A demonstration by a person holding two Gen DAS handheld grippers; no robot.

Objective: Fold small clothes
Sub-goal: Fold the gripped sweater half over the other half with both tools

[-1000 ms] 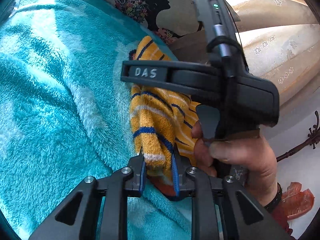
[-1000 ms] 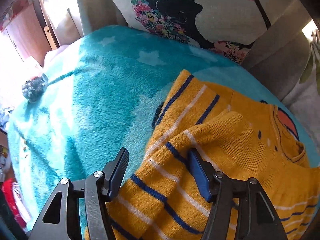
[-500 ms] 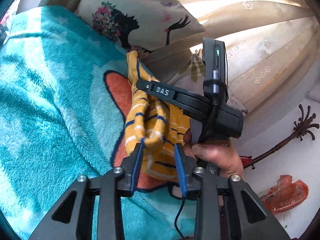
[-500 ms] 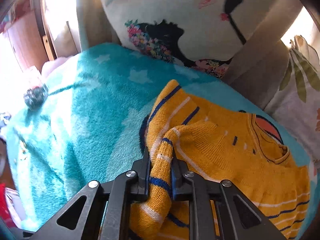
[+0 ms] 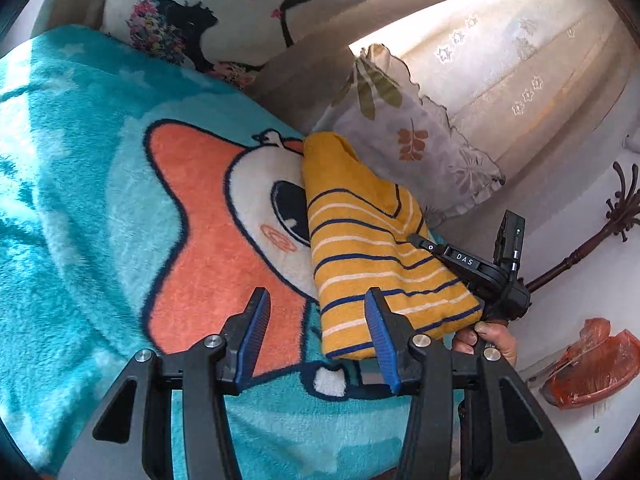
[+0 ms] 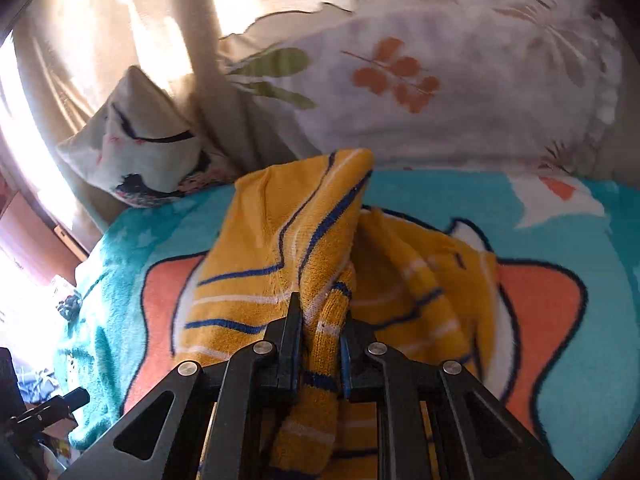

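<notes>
One fluffy turquoise blanket [image 5: 72,168] with a large orange cartoon starfish print covers the whole surface underneath. Behind it lean two cushions: a cream cushion with a black silhouette and flowers [image 5: 224,12] and a pale ruffled cushion with orange and green leaf prints [image 5: 416,136], both against a beige curtain with small star shapes [image 5: 532,60].

The small mustard-yellow knitted sweater with navy and white stripes [image 5: 372,248] lies partly folded on the blanket, over the starfish's face, close to the leaf cushion. In the right wrist view one part of it is lifted off the blanket in a raised fold.

The left tongs [image 5: 318,340] stand wide apart, blue pads empty, just above the blanket with the sweater's hem beside the right-hand pad. The right tongs [image 6: 320,348] are pressed together on a striped cuff of the sweater, holding it up. A hand [image 5: 490,338] grips the black handle of the right tool.
</notes>
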